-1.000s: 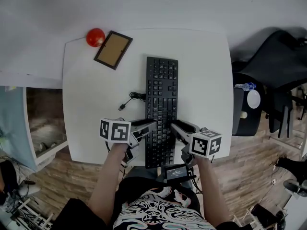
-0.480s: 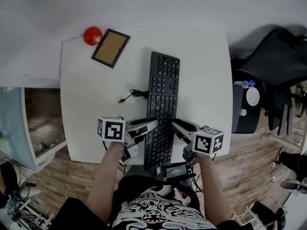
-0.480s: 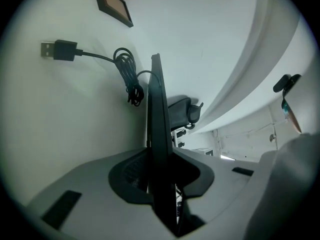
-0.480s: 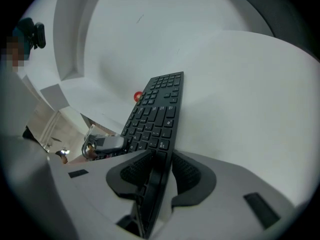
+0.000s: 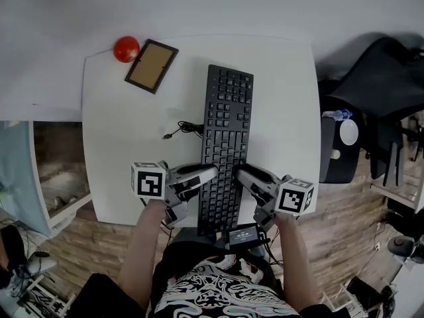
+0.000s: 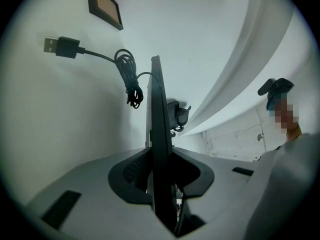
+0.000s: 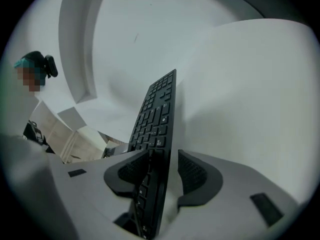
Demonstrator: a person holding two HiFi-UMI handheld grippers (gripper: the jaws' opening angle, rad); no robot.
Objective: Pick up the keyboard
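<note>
Principal risk: an uneven hold. My left gripper [image 5: 209, 173] clamps the keyboard [image 5: 227, 131] by its left long edge, pads pressing both faces. My right gripper [image 5: 238, 173] straddles the right edge, but its jaws have just been opening and one pad stands clear. I judge a lift now would let that side sag and twist out.

The keyboard lies lengthwise on the white table [image 5: 285, 111], its near end at the front edge. It is a thin, rigid slab of matte black plastic. Its coiled cable [image 5: 187, 130] trails left and may snag.
</note>
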